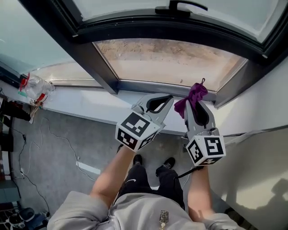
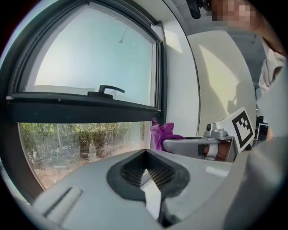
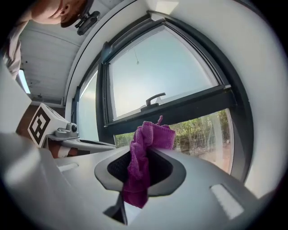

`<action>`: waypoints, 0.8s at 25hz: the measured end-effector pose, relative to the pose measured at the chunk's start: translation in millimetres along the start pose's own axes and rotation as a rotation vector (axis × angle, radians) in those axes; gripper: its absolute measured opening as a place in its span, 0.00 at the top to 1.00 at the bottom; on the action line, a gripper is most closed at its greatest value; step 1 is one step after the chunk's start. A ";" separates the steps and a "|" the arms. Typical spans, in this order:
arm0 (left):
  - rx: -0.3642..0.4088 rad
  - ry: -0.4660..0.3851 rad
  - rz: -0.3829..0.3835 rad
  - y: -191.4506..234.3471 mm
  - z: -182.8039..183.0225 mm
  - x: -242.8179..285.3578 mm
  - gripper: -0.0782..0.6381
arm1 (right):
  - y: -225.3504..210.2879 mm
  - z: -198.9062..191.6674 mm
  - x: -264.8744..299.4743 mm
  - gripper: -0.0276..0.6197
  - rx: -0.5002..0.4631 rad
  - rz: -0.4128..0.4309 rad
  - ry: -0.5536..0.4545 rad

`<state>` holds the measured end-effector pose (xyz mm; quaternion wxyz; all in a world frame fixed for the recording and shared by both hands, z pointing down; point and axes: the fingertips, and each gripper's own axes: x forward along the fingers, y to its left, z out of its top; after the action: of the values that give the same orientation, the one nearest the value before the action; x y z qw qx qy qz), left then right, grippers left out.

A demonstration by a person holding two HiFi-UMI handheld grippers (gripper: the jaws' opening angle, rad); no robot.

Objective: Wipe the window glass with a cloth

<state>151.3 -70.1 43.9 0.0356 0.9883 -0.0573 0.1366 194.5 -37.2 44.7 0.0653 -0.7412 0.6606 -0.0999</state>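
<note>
Purple cloth [image 1: 194, 95] is noted clenched between the closed jaws of the right gripper [image 1: 193, 105]; in the right gripper view it is bunched, one fold standing above the jaw tips and one end hanging down through the opening behind them. It is held over the sill [image 1: 85, 105], near the lower right corner of the lower pane [image 1: 166, 60]; contact with the glass cannot be confirmed. The left gripper [image 1: 166, 99] is held just beside the right one, also above the sill, with its jaws brought together and nothing seen between them. A dark frame [image 1: 171, 31] separates the lower pane from an upper pane, and a black handle [image 1: 180, 8] is mounted on the crossbar. Bare ground and greenery are seen through the lower pane. One container is recorded: a clear plastic bottle [image 1: 33, 87] with red parts, lying at the far left end of the sill; its contents cannot be made out. Black-and-white square patterns are borne by the marker cubes [image 1: 135, 129]; no letters can be read on them. A small white mark on the black shorts [image 1: 135, 179] is too small to read. Thin cables [image 1: 58, 139] are seen on the grey floor.
</note>
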 end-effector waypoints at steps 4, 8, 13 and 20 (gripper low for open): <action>-0.011 -0.037 -0.020 -7.6 25.0 -37.5 0.89 | 34.0 21.8 -13.6 0.82 -0.029 -0.022 0.006; 0.011 -0.070 -0.051 -13.4 48.9 -76.3 0.89 | 75.2 54.7 -23.0 0.82 -0.076 -0.024 -0.024; 0.014 -0.114 -0.053 -10.9 66.6 -129.4 0.89 | 123.7 83.8 -38.0 0.82 -0.115 -0.050 -0.068; 0.033 -0.200 -0.062 -8.4 92.0 -193.7 0.89 | 176.9 106.9 -57.6 0.82 -0.154 -0.068 -0.121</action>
<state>-8.3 -49.7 -98.0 0.0179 0.9988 -0.0278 0.0373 42.4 -4.9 -103.2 0.0444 -0.7706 0.6358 -0.0058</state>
